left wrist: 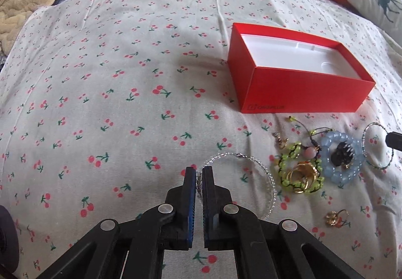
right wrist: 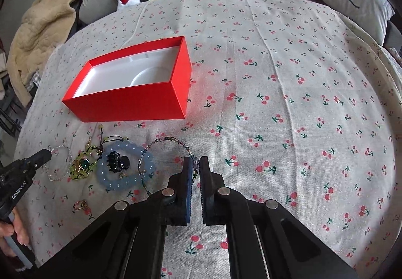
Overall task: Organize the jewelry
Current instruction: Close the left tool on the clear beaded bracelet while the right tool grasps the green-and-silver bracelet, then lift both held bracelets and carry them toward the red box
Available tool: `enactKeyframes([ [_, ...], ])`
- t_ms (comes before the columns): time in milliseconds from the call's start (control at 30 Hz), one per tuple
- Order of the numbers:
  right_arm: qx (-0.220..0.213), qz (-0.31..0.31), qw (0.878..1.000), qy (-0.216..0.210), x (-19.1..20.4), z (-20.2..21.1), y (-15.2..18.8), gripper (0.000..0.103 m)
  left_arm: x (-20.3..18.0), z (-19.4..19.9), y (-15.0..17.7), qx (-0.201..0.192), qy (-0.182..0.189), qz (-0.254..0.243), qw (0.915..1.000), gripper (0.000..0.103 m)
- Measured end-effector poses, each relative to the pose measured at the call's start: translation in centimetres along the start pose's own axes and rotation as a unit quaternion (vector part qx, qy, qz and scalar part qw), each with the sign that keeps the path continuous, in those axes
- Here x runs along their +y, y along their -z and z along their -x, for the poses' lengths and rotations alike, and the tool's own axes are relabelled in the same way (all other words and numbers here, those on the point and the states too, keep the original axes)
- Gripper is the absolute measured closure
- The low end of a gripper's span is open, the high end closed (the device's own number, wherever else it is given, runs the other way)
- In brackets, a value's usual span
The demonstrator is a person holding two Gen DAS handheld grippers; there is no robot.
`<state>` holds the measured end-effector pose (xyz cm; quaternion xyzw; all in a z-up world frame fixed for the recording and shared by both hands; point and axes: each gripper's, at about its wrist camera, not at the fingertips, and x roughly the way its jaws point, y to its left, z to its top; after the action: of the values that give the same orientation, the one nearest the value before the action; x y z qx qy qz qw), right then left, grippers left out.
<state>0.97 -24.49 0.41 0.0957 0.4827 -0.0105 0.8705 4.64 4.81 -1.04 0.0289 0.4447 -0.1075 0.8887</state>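
Left gripper is pinched nearly shut on the clear bead bracelet, a short run of beads caught between the blue pads, rest of the loop draped to the right on the cherry-print bedsheet. Right gripper is doing the same w/ the dark seed-bead bracelet: jaws almost together, strand trapped at the tips, loop trailing left over the sheet.

Handling, my read: both strands are v. light and limp, so they'll sag and swing once lifted. Thin strung beads are slippery and can roll out of a loose pinch; too hard a squeeze risks the thread. Gripping across the strand, as both do now, looks right.

Rest of the pile sits just in front of the red box: chunky blue bead bracelet w/ a black hair claw inside it, yellow-green beaded bracelet w/ gold rings on top, one gold ring apart, nearer the camera. Blue one prob stiffer, easy at the rim; rings small, hard, likely to skid.

Box is open, white insert bare, nothing in it yet.

Writing: "ONEPLUS" logo faint on the box's near wall; "GenRobot.AI" on the left gripper's body in right-wrist view.
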Motion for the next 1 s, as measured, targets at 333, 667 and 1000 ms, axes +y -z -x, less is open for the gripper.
enactKeyframes([
  [333, -0.006, 0.023, 0.999, -0.041, 0.9, 0.6, 0.8, 0.036, 1.0, 0.9, 0.6, -0.022, 0.061, 0.010, 0.9979, 0.035],
  [667, 0.021, 0.079, 0.996, -0.026, 3.4, -1.6, 1.8, 0.033, -1.7, -0.9, 2.0, 0.012, 0.055, -0.060, 0.9966, 0.023],
  [1000, 0.002, 0.129, 0.991, 0.030, 5.0, -2.5, 2.3, 0.029, -1.5, -1.3, 2.0, -0.001, 0.047, -0.049, 0.9977, 0.031],
])
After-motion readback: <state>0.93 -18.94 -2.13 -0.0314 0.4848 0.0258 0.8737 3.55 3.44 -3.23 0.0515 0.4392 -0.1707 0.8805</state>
